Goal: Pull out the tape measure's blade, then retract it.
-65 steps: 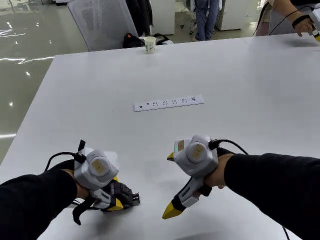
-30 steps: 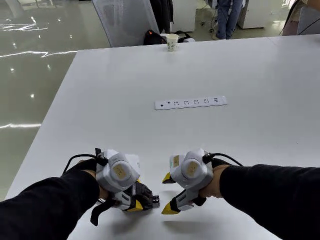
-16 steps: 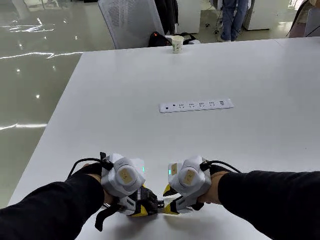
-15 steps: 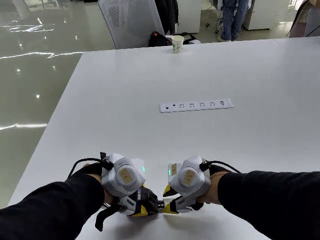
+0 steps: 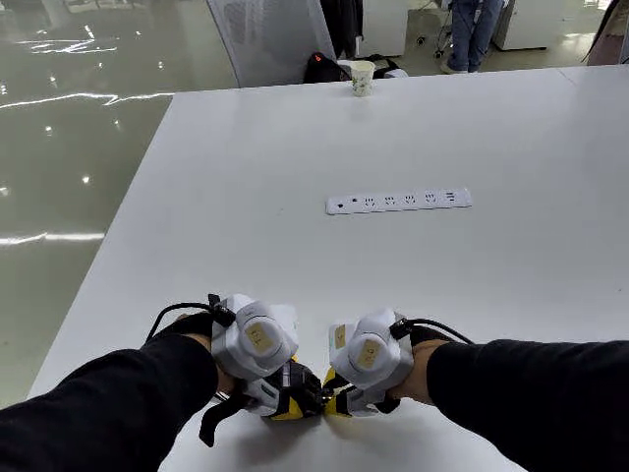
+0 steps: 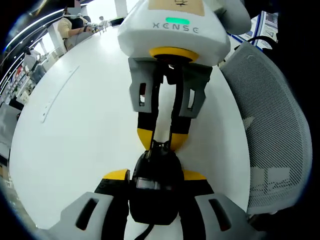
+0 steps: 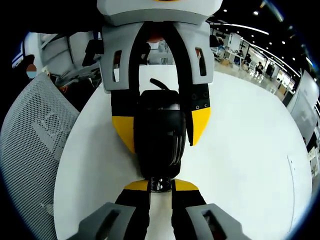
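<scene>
Near the table's front edge, my left gripper is shut on a black tape measure. In the left gripper view its yellow-tipped jaws clamp the case from both sides. My right gripper faces it tip to tip. In the right gripper view its jaws are shut on the small metal hook of the blade at the front of the case. No length of blade shows between hook and case. The same pinch shows in the left gripper view, with the right gripper coming in from above.
A white power strip lies mid-table. A paper cup stands at the far edge, with a mesh chair behind it. Another mesh chair sits close to the table's near edge. People stand at the back.
My right gripper has come left across the table to meet the left one, and its jaws have shut on the blade's hook. The left gripper has kept hold of the case.
</scene>
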Tool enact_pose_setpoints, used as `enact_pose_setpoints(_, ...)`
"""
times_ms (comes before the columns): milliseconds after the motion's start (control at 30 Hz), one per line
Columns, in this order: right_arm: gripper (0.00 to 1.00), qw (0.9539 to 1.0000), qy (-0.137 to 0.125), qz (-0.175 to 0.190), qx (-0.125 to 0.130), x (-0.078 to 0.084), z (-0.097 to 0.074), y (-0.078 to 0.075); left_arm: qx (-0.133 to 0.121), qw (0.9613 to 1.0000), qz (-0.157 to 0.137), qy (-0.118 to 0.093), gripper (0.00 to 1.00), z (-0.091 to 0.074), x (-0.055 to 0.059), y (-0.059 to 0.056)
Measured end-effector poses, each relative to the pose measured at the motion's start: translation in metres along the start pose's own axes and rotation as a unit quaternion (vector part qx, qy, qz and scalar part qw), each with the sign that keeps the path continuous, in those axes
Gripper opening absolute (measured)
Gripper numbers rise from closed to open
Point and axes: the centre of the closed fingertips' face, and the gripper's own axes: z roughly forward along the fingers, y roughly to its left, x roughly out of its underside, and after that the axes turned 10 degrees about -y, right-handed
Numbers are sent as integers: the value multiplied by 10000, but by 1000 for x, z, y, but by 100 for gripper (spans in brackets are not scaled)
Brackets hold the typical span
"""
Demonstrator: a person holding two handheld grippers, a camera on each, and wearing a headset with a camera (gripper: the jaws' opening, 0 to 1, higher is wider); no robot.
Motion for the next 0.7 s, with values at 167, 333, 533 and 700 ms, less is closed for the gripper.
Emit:
enact_pose_setpoints(167,12,10000,-79,30,-47,0,0,1,-20,10000,10,27,33,0,0,-1)
enact_pose_setpoints(333,11,10000,-28,16,-5,1,0,1,2,10000,-5,29,33,0,1,-1)
enact_pose_setpoints(533,11,10000,-17,28,-10,2,-3,2,3,10000,4,28,33,0,1,-1)
enact_pose_setpoints(700,11,10000,-21,38,-37,2,-4,2,-10,10000,-27,33,33,0,1,-1)
